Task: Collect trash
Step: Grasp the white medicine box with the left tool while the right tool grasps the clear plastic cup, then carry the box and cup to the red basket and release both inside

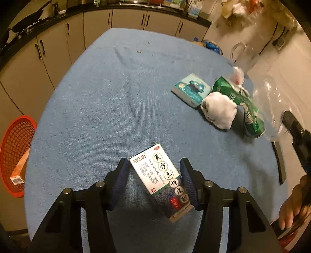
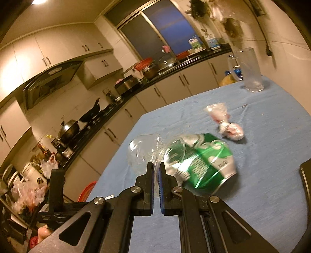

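My left gripper (image 1: 154,169) has its pads against both sides of a white and dark medicine box (image 1: 162,180), held tilted just above the blue tablecloth (image 1: 101,109). My right gripper (image 2: 156,167) is shut on the rim of a clear plastic cup (image 2: 155,151), lifted above the table; the cup also shows at the right of the left wrist view (image 1: 270,105). On the cloth lie a crushed green can (image 2: 206,161), a crumpled white tissue (image 1: 218,110), a small teal box (image 1: 191,89) and a knotted plastic wrapper (image 2: 227,124).
A red mesh basket (image 1: 14,155) with an orange box inside sits on the floor left of the table. A clear glass mug (image 2: 247,69) stands at the table's far corner. Kitchen cabinets and a black counter (image 1: 97,11) run behind the table.
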Demonstrator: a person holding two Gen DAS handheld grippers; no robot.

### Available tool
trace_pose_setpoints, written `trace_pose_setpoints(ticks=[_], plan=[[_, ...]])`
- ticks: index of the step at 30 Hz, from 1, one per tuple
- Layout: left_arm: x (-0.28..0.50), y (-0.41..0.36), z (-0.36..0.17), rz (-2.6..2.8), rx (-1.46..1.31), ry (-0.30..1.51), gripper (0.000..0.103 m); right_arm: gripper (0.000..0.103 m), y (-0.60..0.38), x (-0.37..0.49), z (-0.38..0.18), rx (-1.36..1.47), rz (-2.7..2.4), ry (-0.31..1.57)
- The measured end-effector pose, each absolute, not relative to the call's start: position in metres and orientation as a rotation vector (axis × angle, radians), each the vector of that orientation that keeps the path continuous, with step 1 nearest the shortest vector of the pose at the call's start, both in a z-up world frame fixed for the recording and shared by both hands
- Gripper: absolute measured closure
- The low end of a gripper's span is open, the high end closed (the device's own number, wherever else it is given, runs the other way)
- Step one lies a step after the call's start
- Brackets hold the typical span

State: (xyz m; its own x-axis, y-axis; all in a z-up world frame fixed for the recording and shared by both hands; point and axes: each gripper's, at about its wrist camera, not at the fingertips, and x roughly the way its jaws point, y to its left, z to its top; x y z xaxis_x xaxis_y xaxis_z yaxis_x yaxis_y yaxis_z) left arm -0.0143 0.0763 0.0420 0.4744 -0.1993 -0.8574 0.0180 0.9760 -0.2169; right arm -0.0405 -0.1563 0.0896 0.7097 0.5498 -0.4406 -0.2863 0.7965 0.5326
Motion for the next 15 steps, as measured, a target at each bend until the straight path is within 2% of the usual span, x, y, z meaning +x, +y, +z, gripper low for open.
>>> trace_pose_setpoints(ticks=[3,15], plan=[[-0.021,0.08,0.047,-0.157,-0.207,1.035,0.061,0.098,-0.147,-0.044,0.092,0.429,0.494,0.628],[-0.037,0.094,0.067,-0.191,-0.236,0.958,0.065,0.098,-0.117,-0.051,0.099,0.392,0.519,0.629]])
